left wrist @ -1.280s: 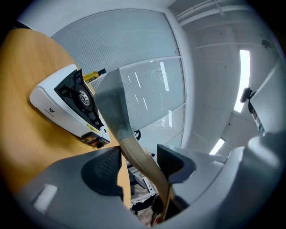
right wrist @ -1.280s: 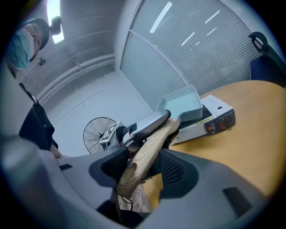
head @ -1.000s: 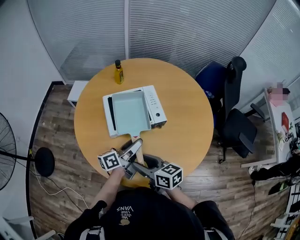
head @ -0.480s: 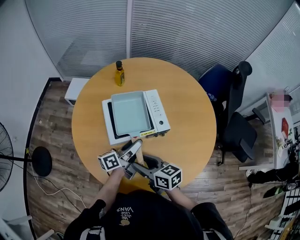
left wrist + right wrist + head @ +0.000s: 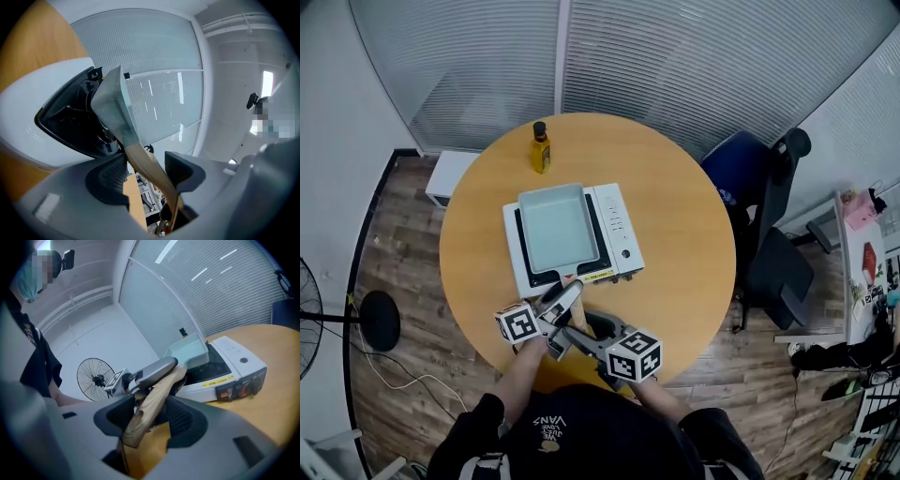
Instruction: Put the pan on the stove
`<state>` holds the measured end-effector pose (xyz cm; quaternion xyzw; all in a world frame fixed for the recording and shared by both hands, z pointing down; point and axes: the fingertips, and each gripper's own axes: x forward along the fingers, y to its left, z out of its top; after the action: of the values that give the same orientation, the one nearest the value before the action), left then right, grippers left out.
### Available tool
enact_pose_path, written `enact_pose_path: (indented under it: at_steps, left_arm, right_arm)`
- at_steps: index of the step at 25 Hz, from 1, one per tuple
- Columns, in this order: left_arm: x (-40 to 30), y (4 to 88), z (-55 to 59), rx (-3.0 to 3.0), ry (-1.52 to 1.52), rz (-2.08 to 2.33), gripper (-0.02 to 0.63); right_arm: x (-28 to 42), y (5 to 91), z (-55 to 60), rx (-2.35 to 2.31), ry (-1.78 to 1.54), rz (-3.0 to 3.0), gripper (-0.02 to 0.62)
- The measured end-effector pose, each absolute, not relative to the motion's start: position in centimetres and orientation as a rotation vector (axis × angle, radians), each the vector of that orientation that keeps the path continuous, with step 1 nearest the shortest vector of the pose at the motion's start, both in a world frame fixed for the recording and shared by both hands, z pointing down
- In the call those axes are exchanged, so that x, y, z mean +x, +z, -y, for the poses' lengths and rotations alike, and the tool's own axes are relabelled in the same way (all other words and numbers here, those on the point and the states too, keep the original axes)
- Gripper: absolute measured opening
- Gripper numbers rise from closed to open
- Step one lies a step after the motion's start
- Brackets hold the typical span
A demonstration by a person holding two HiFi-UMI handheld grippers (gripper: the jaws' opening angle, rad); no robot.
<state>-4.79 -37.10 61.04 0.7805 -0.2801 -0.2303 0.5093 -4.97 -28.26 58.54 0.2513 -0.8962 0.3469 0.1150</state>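
Note:
A square pale-teal pan (image 5: 555,228) with a wooden handle (image 5: 573,286) sits over the black burner of a white portable stove (image 5: 616,221) on the round wooden table (image 5: 684,244). Both grippers hold the handle at the table's near edge. My left gripper (image 5: 569,294) is shut on it closer to the pan; my right gripper (image 5: 577,332) grips its end. In the left gripper view the handle (image 5: 143,161) runs slantwise between the pads of the left gripper (image 5: 146,168) up to the pan (image 5: 114,101). In the right gripper view the right gripper (image 5: 152,412) clamps the handle (image 5: 154,397).
A yellow oil bottle (image 5: 540,148) stands at the table's far edge, behind the stove. An office chair (image 5: 769,239) is at the right of the table. A floor fan (image 5: 96,379) stands to the left. The stove's knobs (image 5: 241,387) face the near side.
The pan has slid away from me onto the middle of the burner; earlier it overhung the stove's near left edge. Both grippers kept hold of the handle.

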Motion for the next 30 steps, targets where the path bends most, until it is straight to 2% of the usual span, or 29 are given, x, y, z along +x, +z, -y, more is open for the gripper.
enact_pose_path:
  at_steps: [20, 30]
  left_arm:
    - [-4.2, 60.6, 38.7, 1.853, -0.543, 0.642, 0.252]
    - [-5.1, 61.0, 37.7, 1.912, -0.426, 0.753, 0.311]
  right_arm:
    - [-4.7, 58.4, 30.0, 0.782, 1.139, 2.632, 0.212]
    - [-4.4, 57.8, 30.2, 0.833, 1.063, 2.638, 0.212]
